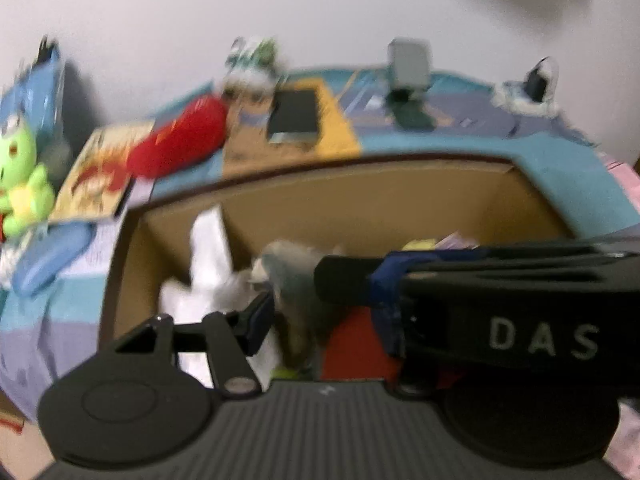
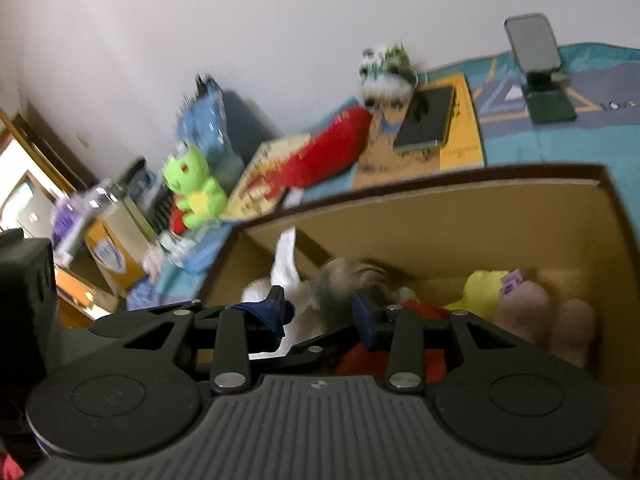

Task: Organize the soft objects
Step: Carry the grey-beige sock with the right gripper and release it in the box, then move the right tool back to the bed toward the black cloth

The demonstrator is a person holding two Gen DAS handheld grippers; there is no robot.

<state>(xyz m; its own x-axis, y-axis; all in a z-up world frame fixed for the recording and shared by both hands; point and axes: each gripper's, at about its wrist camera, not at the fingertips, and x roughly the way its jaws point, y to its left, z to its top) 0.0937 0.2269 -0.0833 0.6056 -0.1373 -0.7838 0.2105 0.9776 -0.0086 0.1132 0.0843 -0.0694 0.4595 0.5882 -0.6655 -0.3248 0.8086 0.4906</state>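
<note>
Grey-white plush (image 2: 340, 284) inside cardboard box (image 2: 440, 216), between right gripper (image 2: 320, 306) fingers; jaws apart, contact unclear through blur. Left gripper (image 1: 294, 296) over same box; right finger hidden behind the other gripper's body, jaw state unreadable. Yellow plush (image 2: 484, 288) and red item (image 2: 424, 312) also in box. Box sits on patterned blue cloth (image 2: 552, 144); green frog plush (image 2: 192, 188) and red plush (image 2: 328, 144) beyond box rim, near white wall (image 2: 240, 20).

Right gripper (image 2: 320, 306) poised over cardboard box (image 2: 440, 216), jaws apart around grey plush (image 2: 340, 284); green frog plush (image 2: 192, 184) outside on bedspread (image 2: 560, 140).
</note>
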